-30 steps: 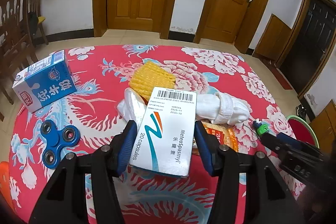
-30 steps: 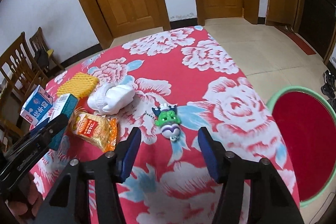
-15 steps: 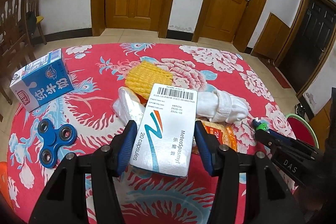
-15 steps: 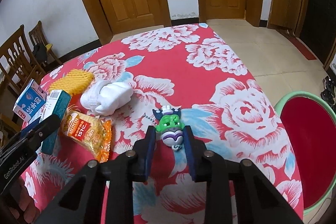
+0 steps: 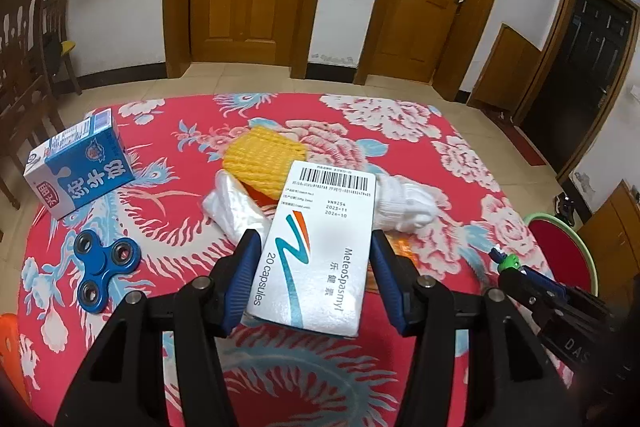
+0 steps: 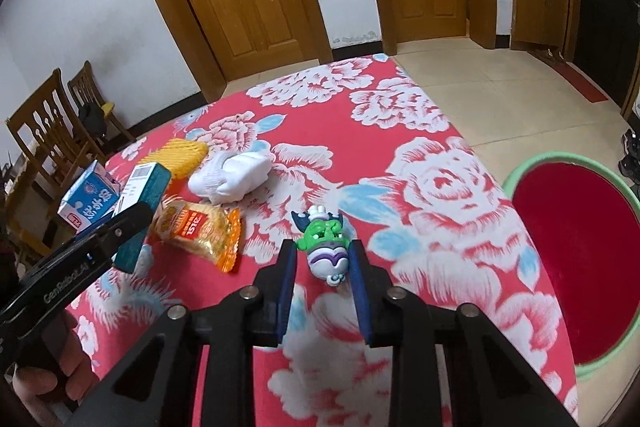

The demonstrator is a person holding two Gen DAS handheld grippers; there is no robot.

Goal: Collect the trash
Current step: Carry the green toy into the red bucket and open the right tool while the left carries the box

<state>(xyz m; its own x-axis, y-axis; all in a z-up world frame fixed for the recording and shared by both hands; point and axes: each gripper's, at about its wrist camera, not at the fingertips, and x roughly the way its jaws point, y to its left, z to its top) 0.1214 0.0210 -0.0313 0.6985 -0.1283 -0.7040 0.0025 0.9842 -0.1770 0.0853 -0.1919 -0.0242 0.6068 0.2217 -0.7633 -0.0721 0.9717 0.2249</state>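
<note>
My left gripper (image 5: 314, 243) is shut on a white medicine box (image 5: 320, 259), held tilted above the red floral tablecloth (image 5: 192, 131); its teal side shows in the right wrist view (image 6: 150, 183). My right gripper (image 6: 322, 251) is shut on a small green and white toy figure (image 6: 324, 239), its blue pads pressing both sides just above the cloth. That toy also shows at the right in the left wrist view (image 5: 509, 260). An orange snack packet (image 6: 200, 227), a white rolled sock (image 6: 232, 175), a yellow foam net (image 5: 264, 159) and a crumpled white bag (image 5: 232, 203) lie mid-table.
A blue milk carton (image 5: 80, 167) and a blue fidget spinner (image 5: 106, 263) lie at the table's left. A red bin with a green rim (image 6: 576, 267) stands on the floor past the right edge. Wooden chairs (image 6: 48, 135) stand at the far left.
My right gripper's jaws closed from wide open onto the green toy and shifted slightly with it. The left gripper kept its hold on the medicine box and barely moved.
</note>
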